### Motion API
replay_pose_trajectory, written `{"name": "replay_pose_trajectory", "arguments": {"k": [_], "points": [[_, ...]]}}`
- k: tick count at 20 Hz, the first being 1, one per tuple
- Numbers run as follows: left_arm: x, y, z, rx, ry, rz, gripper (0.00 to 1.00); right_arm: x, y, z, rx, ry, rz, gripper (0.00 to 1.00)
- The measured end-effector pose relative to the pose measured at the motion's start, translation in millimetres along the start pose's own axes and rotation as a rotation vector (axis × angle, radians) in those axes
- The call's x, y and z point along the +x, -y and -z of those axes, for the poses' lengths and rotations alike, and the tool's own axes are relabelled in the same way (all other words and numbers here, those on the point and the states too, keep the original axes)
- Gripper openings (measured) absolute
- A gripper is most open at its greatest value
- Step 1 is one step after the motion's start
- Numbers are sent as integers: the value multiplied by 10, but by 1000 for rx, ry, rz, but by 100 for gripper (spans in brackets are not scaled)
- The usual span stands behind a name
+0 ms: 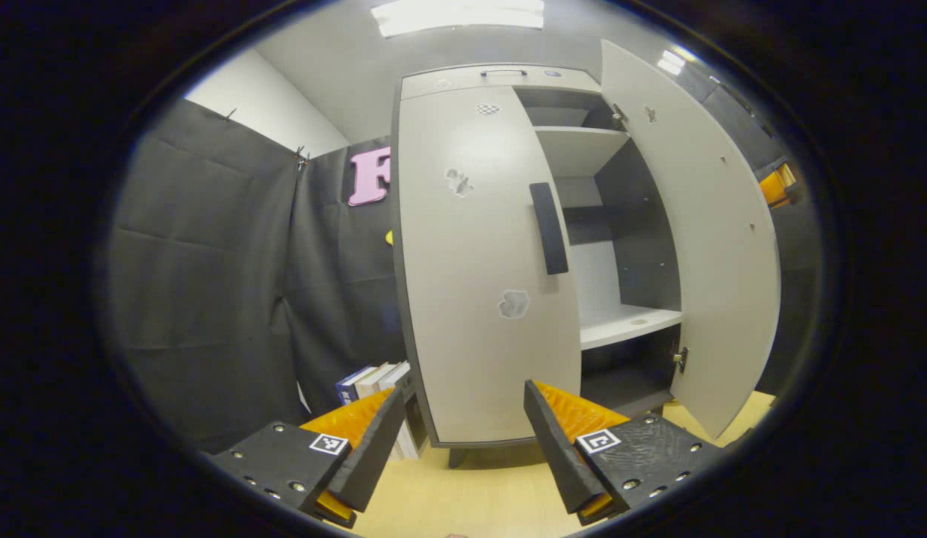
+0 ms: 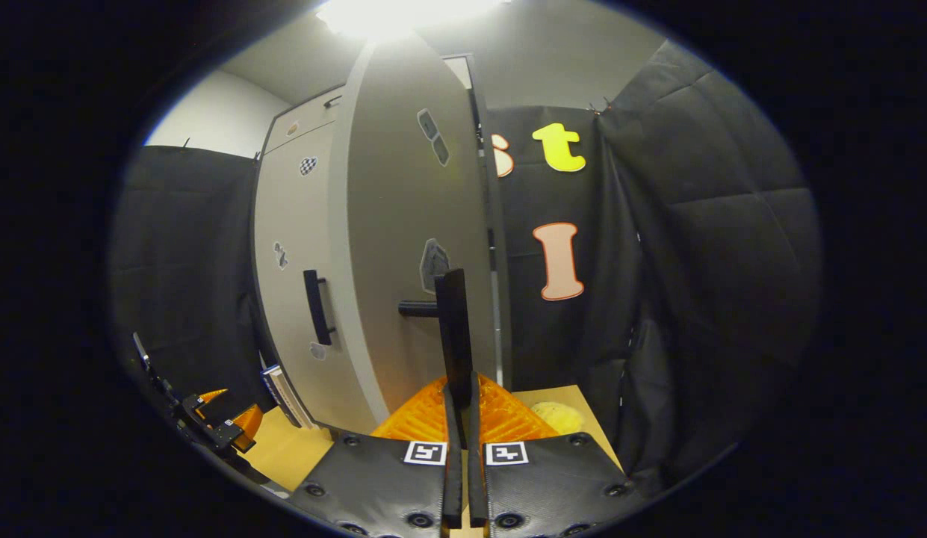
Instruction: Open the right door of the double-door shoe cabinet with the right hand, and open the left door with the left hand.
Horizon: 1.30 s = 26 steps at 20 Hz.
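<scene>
In the left gripper view the double-door shoe cabinet (image 1: pixel 500 254) stands on a pale wood floor (image 1: pixel 463 493) against the black cloth wall (image 1: pixel 209 284). Its right door (image 1: pixel 695 239) is swung wide open, showing shelves (image 1: pixel 627 323) and a dark interior. Its left door (image 1: pixel 478 284) lies shut, with a dark vertical handle (image 1: pixel 549 228) near its inner edge. A few books (image 1: pixel 377 381) stand beside the cabinet's lower left corner.

The left gripper (image 1: pixel 463 407) hangs level in front of the left door, well short of it, pointing at the door's lower part. Its fingers (image 1: pixel 373 448) are spread wide apart with nothing between them and touch nothing.

In the right gripper view the right gripper (image 2: pixel 460 388) reaches forward along the open right door (image 2: pixel 411 246), seen almost edge-on. Its fingers (image 2: pixel 452 441) are drawn together, clamped on the lower end of that door's upright dark handle (image 2: pixel 454 329). The left gripper (image 2: pixel 228 426) shows low at the left, near the books (image 2: pixel 284 396).
</scene>
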State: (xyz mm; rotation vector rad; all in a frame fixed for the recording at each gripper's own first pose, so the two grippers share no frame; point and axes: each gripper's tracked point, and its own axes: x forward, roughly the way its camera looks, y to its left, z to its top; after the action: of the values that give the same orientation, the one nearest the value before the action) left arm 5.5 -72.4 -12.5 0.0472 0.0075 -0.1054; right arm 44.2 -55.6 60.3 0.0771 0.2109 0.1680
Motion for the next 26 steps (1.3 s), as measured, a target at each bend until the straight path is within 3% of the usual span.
{"name": "replay_pose_trajectory", "arguments": {"k": [1,2,3,4,13,18,22,23,26], "points": [[13,64,-7,1,0,9,94,-18,133,-20,-3,13,33,8],[28,128,-8,0,0,17,95,-15,233,-34,-6,22,56,3],[39,194,-23,-3,1,27,94,-24,322,-49,0,29,77,7],[42,261,-24,-5,1,38,94,-35,341,-54,18,29,68,2],[175,611,-243,-14,19,96,94,-246,365,-22,-16,41,10,2],[388,740,-492,-75,16,127,94,-554,787,-88,-9,104,106,3],[700,836,-778,-126,17,159,94,-784,1154,5,-11,117,218,94],[778,874,-839,-136,9,170,95,-805,1217,20,-10,123,239,100],[1042,943,-1063,-127,17,181,95,-885,1347,134,15,120,258,98]]}}
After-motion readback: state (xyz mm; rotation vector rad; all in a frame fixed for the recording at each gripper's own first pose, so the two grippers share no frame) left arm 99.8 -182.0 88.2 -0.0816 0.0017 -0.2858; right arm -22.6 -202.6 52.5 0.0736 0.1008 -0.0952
